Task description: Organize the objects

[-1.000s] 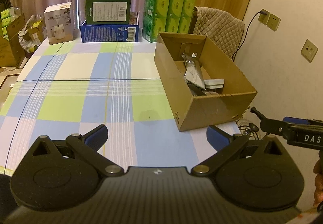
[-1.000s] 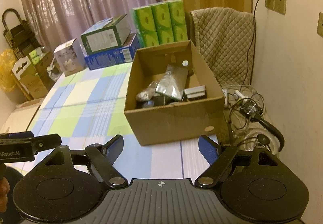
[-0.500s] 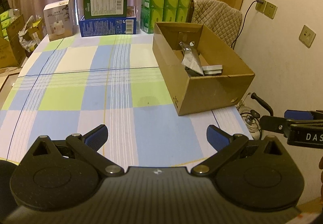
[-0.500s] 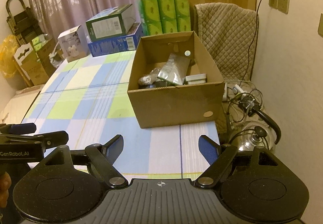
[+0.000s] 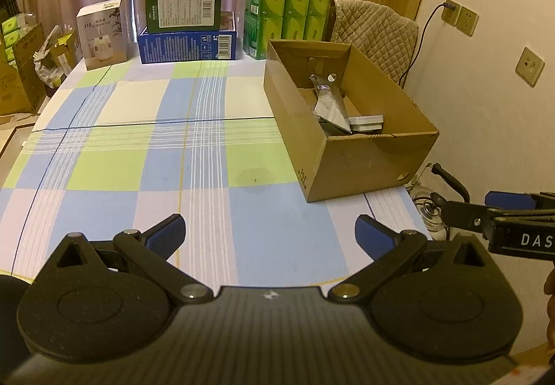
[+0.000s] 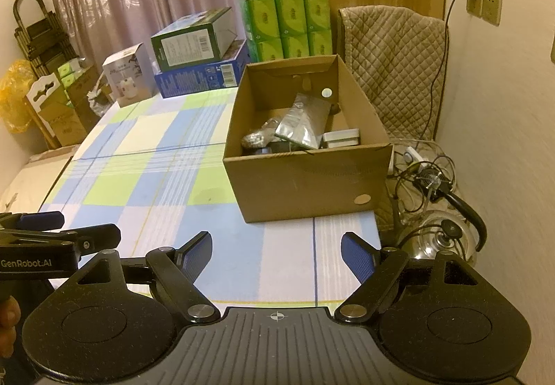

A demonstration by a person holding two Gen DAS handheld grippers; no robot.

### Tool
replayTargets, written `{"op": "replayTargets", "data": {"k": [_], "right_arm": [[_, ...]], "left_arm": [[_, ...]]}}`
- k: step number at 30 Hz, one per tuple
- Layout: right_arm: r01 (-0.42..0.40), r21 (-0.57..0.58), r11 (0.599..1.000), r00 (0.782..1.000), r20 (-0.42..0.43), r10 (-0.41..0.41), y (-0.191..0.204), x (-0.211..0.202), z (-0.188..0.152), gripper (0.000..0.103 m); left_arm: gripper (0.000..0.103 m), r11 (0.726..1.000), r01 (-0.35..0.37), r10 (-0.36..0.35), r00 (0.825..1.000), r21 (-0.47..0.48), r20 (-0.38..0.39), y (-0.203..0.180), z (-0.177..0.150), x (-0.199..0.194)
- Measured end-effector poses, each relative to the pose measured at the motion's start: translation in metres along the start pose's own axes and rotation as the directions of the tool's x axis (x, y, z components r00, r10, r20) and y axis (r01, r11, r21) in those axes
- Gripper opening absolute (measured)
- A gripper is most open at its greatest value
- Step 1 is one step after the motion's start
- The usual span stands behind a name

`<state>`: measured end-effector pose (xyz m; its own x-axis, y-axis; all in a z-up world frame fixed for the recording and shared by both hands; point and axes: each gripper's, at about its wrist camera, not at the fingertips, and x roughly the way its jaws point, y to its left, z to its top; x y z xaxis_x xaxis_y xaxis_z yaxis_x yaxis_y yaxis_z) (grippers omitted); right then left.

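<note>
An open brown cardboard box (image 5: 367, 163) (image 6: 305, 184) stands at the right edge of the checked tablecloth (image 5: 145, 149) (image 6: 145, 170). Inside lie a silver foil pouch (image 6: 303, 121) (image 5: 329, 104), a small white box (image 6: 341, 138) (image 5: 366, 121) and a crumpled clear bag (image 6: 256, 138). My left gripper (image 5: 270, 232) hovers open over the table's near edge with nothing between its blue fingers. My right gripper (image 6: 275, 255) is open too, empty, short of the box's front wall. Each gripper shows at the edge of the other's view.
At the table's far end stand a white carton (image 5: 102, 34), a green carton on a blue one (image 5: 185, 27) and stacked green tissue packs (image 5: 288, 14). A quilted chair (image 6: 395, 66), cables and a glass kettle (image 6: 440, 239) sit right of the table. Cartons (image 6: 66, 107) crowd the left.
Both grippers have drawn back from the box, toward the near edge of the table, so more tablecloth shows in front of them. Both stay open and empty.
</note>
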<state>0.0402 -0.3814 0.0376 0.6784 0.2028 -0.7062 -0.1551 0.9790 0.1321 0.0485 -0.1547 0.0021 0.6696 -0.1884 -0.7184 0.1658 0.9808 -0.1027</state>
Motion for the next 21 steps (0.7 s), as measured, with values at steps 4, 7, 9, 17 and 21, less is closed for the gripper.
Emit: {"op": "replayTargets", "data": {"k": [4,7,9,17,21], "right_arm": [[-0.003,0.0,1.0,1.0,-0.001,0.003,-0.0001,0.0001,0.0002,0.079],[-0.003,-0.001,1.0,1.0,0.0,0.003,0.0003,0.0006,0.0,0.079],[-0.003,-0.001,1.0,1.0,-0.001,0.003,0.0005,0.0008,0.0001,0.079],[-0.002,-0.003,1.0,1.0,0.0,0.002,-0.0003,0.001,0.0004,0.079],[-0.002,-0.001,1.0,1.0,-0.001,0.002,-0.0007,0.0011,0.0006,0.079]], "left_arm": [[0.102,1.0,0.003,-0.003,1.0,0.0,0.0,-0.0006,0.0012,0.0002],[0.102,1.0,0.004,-0.004,1.0,0.001,0.001,0.0001,0.0015,0.0002],[0.102,1.0,0.006,-0.006,1.0,-0.001,0.0,0.0003,0.0016,0.0002],[0.102,1.0,0.008,-0.008,1.0,-0.003,0.002,-0.0008,0.0033,0.0006],[0.102,1.0,0.011,-0.011,1.0,-0.005,0.0,-0.0002,0.0034,0.0015]]}}
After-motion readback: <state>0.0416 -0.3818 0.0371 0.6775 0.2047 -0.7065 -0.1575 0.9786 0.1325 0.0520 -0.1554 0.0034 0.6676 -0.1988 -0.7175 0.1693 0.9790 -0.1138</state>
